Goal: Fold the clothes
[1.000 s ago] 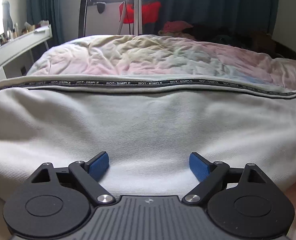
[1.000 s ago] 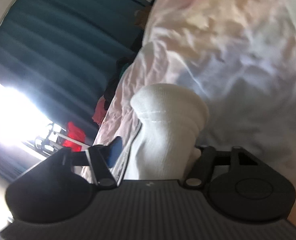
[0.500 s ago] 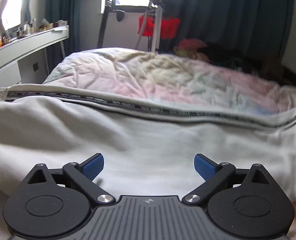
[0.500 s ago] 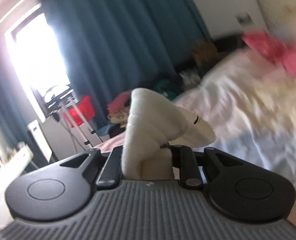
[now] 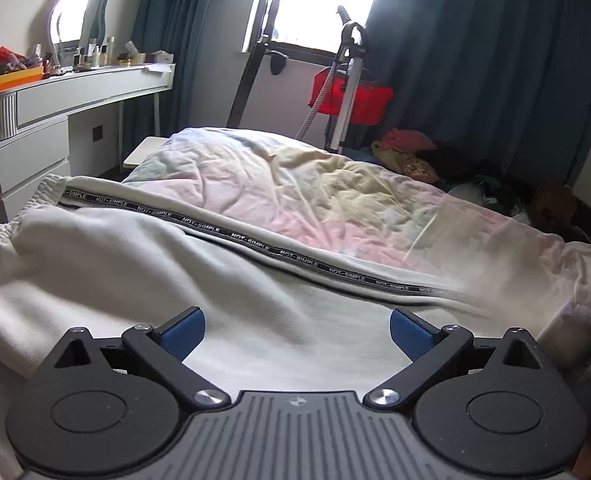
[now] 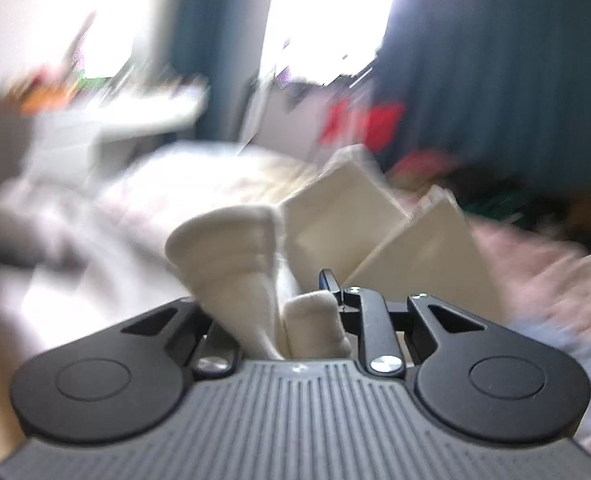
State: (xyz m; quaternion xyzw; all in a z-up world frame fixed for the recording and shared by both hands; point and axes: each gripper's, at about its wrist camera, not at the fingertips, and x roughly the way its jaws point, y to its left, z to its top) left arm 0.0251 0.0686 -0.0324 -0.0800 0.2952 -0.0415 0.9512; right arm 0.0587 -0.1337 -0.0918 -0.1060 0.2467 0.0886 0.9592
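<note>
Cream-white sweatpants [image 5: 143,264] with a black lettered side stripe [image 5: 255,242] lie spread across the bed in the left wrist view. My left gripper [image 5: 297,330] is open and empty, its blue pads just above the fabric. My right gripper [image 6: 273,304] is shut on a bunched fold of the same cream fabric [image 6: 231,256] and holds it lifted above the bed. The right wrist view is motion-blurred, with two cream leg ends [image 6: 379,228] hanging ahead of it.
The bed has a rumpled pastel duvet [image 5: 335,188]. A white vanity desk [image 5: 55,104] with bottles stands at the left. A stand with a red bag [image 5: 351,92] is by the window. A heap of clothes [image 5: 435,160] lies at the far right.
My right gripper has swung round with the gripped fabric, from facing the bed surface to facing the window. My left gripper has lifted and tilted, staying open.
</note>
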